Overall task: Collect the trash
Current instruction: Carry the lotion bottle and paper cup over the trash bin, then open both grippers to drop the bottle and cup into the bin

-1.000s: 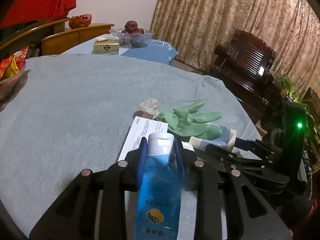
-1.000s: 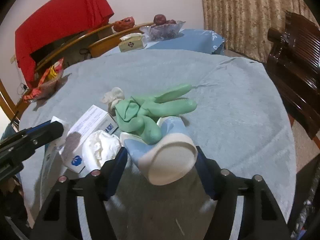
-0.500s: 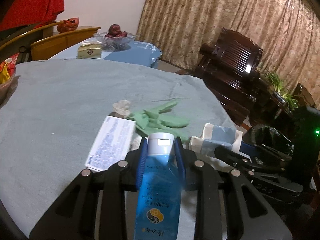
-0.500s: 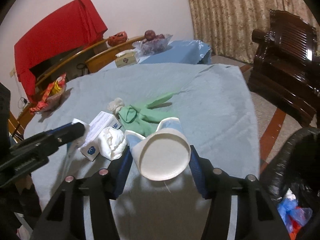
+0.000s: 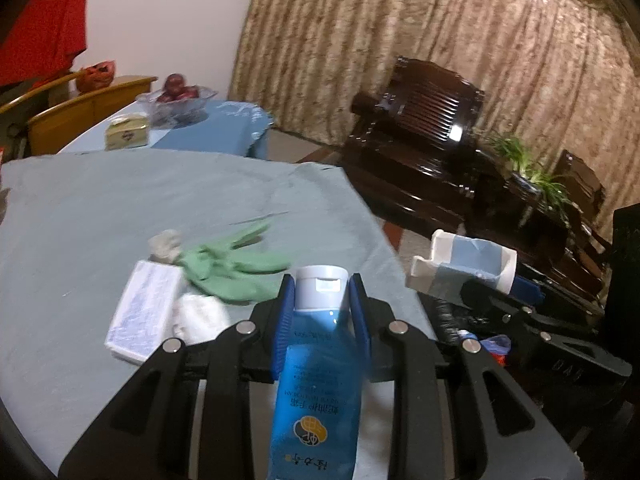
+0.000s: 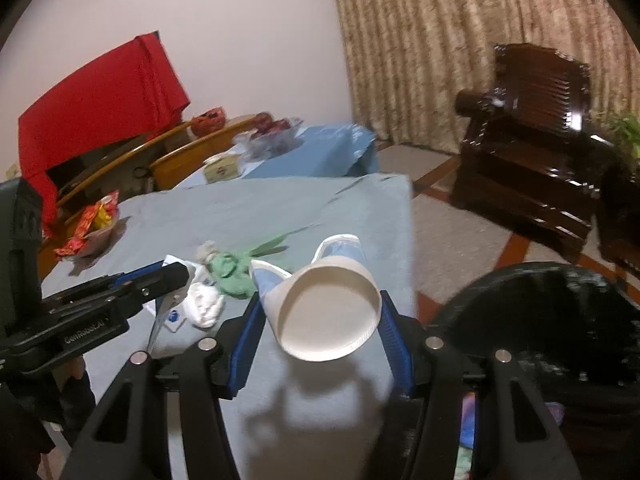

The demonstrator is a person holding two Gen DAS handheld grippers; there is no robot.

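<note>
One blue plastic tube with a white cap (image 5: 318,344) sits clamped in the left gripper (image 5: 320,304); one crushed white-and-blue paper cup (image 6: 330,308) is pinched by the right gripper (image 6: 320,328) beside one black bin bag (image 6: 560,320); on the grey-clothed table (image 5: 80,216) lie one green rubber glove (image 5: 232,268), one white carton (image 5: 144,312), two crumpled tissues (image 5: 200,316)

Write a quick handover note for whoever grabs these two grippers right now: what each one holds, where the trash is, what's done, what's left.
Left gripper: shut on the blue tube, cap forward, held above the table's near edge.
Right gripper: shut on the paper cup, held by the table edge beside the black trash bag.
Done: both items are lifted; the bag already holds some trash.
Left: drop the cup and tube in the bag, then collect the green glove, white box and two crumpled tissues on the grey tablecloth.
</note>
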